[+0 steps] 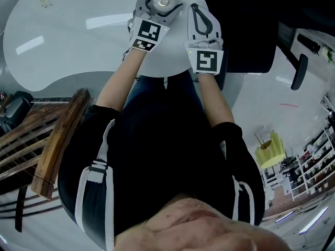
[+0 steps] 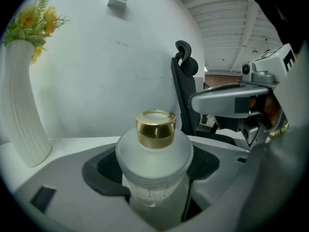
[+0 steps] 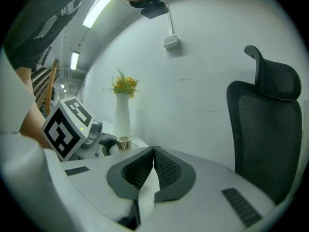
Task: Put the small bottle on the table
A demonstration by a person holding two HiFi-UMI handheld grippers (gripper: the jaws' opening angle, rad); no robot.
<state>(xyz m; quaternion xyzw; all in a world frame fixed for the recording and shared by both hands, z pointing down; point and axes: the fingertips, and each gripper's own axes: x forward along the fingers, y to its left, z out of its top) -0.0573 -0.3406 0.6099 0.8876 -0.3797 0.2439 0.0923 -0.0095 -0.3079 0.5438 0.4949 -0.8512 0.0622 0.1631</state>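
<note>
**1 small bottle, upright in your left fingers, above the surface's near edge**

The small bottle [image 2: 154, 151] stands with its long axis vertical, gold cap up, deep between the fingers of your left gripper [image 1: 162, 0], which are clamped on its frosted body. It sits over the white surface [image 1: 78, 35] by the near edge; I cannot tell if its base touches. Your right gripper [image 3: 153, 151] is just beside it, fingers together and empty. Count: 1 bottle, 1 vase [image 2: 21, 105], 2 grippers.
</note>
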